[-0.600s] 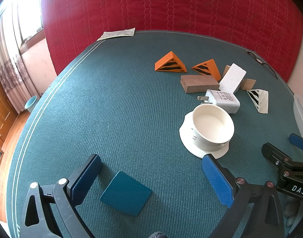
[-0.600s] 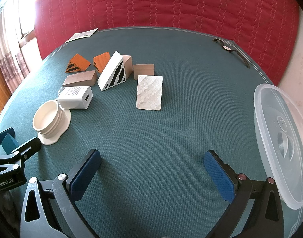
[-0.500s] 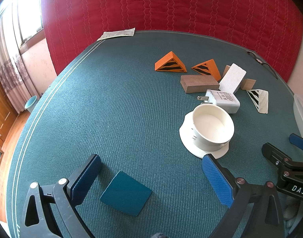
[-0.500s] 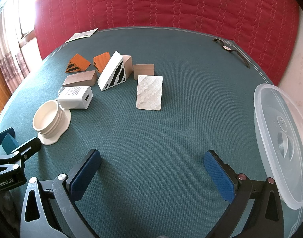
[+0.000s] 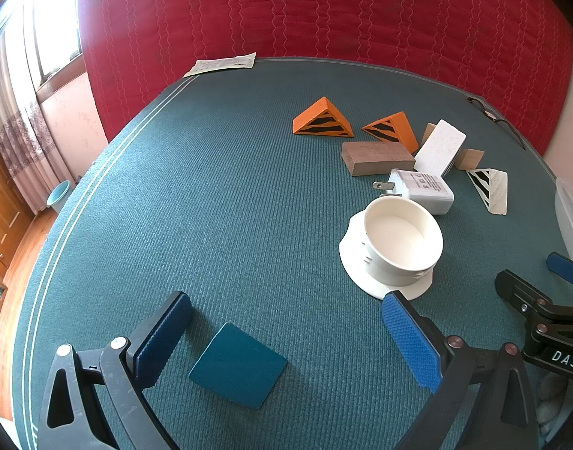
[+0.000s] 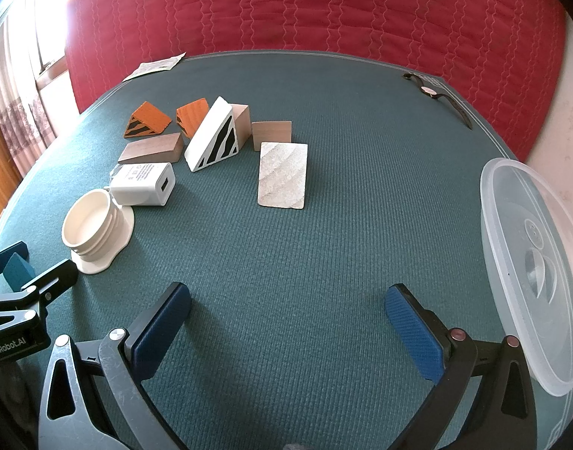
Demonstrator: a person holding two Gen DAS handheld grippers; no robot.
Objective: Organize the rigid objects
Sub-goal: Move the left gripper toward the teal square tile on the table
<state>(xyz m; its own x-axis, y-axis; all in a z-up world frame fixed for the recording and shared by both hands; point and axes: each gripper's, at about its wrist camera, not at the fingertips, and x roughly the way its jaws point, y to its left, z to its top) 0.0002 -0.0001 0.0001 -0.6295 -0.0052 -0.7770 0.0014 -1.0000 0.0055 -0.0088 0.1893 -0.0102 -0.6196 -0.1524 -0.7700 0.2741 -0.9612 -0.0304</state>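
A: Quick pass. Left gripper (image 5: 286,332) is gaping as wide as it goes and gripping nothing; the teal wedge (image 5: 237,364) is lying flat on the green cloth (image 5: 211,195) between its blue pads (image 5: 408,337), nearer the left pad, not touching either.

B: Right gripper (image 6: 288,328)?

A: Same, standing fully apart, only bare cloth between its pads. Clear plastic lid (image 6: 530,270) is sitting just beside its right finger at the table edge.

B: Where's the rest sitting?

A: Clustered further up the cloth: two orange striped wedges (image 5: 322,122), brown block (image 5: 376,155), white striped wedge (image 6: 215,140), pale flat tile (image 6: 282,174), white charger (image 5: 423,191), white round cup on its flange (image 5: 395,247).

B: Orientation of the teal one?

A: Lying rotated like a diamond, one corner pointing at the camera, one up the table. Nearly square in view, so I'm not seeing a clear long axis; I can't tell which edge is the thick one.

B: Risks?

A: I'm guessing the pads could be meeting corners instead of flat sides, so it may be twisting or squirting out on closing. It's low too, so pads might be scraping the cloth. The cup is sitting just above the left gripper's right pad; a sideways swing could be knocking it into the charger, whose prongs are pointing left.

B: And the lid?

A: Overhang looks likely; a nudge from the right gripper might be tipping it off.
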